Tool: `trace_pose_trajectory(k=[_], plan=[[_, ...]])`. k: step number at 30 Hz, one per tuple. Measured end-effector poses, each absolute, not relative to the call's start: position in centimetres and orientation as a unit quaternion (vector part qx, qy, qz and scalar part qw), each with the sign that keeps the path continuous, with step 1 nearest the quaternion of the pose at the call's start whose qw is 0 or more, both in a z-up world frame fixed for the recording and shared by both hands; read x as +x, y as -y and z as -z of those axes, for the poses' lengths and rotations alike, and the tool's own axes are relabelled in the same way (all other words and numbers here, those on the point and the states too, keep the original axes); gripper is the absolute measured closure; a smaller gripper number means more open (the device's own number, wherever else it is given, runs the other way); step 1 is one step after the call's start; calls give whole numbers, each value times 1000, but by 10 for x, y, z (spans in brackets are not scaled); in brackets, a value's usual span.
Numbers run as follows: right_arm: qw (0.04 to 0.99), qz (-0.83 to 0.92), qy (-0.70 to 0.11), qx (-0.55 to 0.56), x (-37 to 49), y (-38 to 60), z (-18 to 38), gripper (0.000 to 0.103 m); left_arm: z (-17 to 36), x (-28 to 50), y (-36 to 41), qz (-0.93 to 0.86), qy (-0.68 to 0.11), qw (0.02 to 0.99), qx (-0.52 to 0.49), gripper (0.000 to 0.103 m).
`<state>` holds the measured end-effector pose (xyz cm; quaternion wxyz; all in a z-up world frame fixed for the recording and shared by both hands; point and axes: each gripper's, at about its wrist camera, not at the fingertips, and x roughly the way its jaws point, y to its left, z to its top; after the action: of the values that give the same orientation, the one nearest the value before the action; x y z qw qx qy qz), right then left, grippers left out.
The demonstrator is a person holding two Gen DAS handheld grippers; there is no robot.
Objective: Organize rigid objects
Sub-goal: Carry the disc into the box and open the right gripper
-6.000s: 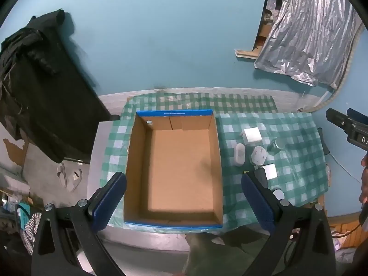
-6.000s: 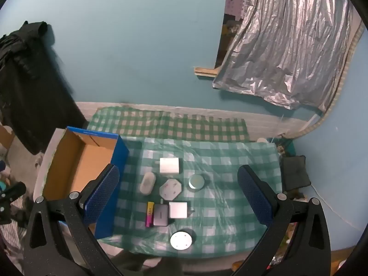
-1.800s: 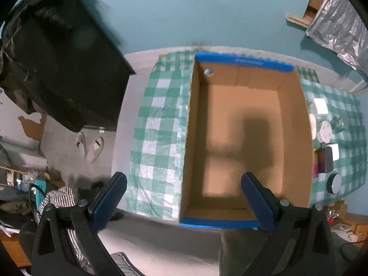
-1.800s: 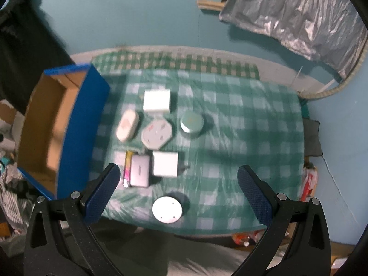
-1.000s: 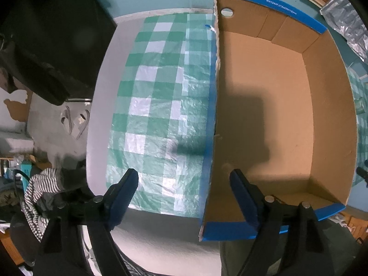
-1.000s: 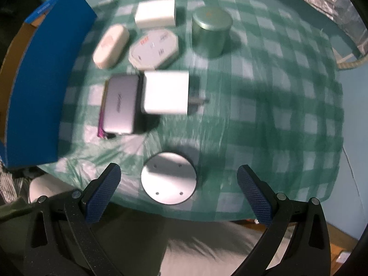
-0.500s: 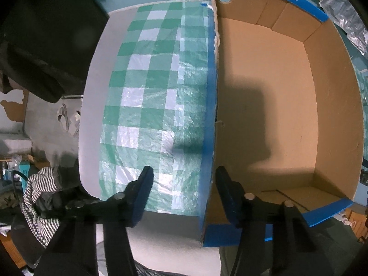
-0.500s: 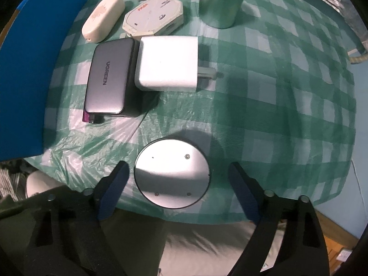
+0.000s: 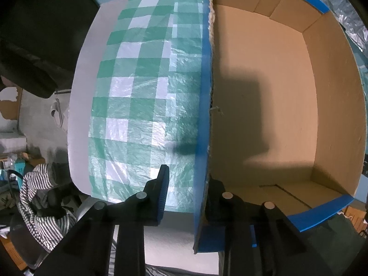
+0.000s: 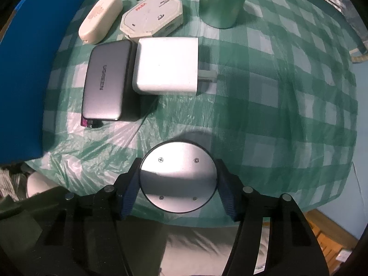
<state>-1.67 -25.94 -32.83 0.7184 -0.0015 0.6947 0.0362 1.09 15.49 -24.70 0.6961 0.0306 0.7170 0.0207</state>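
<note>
Fingers closing on disc and box wall
Right gripper (image 10: 178, 184) is straddling a round silver disc (image 10: 178, 177); left gripper (image 9: 187, 193) straddling box (image 9: 264, 92) wall on checked counter (image 10: 276, 92).

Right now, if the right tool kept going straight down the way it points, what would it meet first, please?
The round silver disc, which sits between its closing jaws; the checked tablecloth lies just beneath, though depth is unclear.

green-checked tablecloth (image 10: 287, 87), blue-edged brown box (image 9: 264, 92), silver disc (image 10: 178, 177).
</note>
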Motion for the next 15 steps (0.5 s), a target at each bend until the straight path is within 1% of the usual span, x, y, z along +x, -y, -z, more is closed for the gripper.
trace_pose_trajectory(k=[7, 12, 15], plan=[[721, -50, -691, -4, -1, 251, 311, 41, 245, 10, -154, -13, -717, 697, 30, 78], [731, -82, -677, -18, 18, 228, 282, 41, 245, 8, -155, -7, -716, 698, 31, 78], [735, -104, -669, -28, 38, 208, 269, 41, 244, 8, -153, -4, -716, 697, 34, 81]])
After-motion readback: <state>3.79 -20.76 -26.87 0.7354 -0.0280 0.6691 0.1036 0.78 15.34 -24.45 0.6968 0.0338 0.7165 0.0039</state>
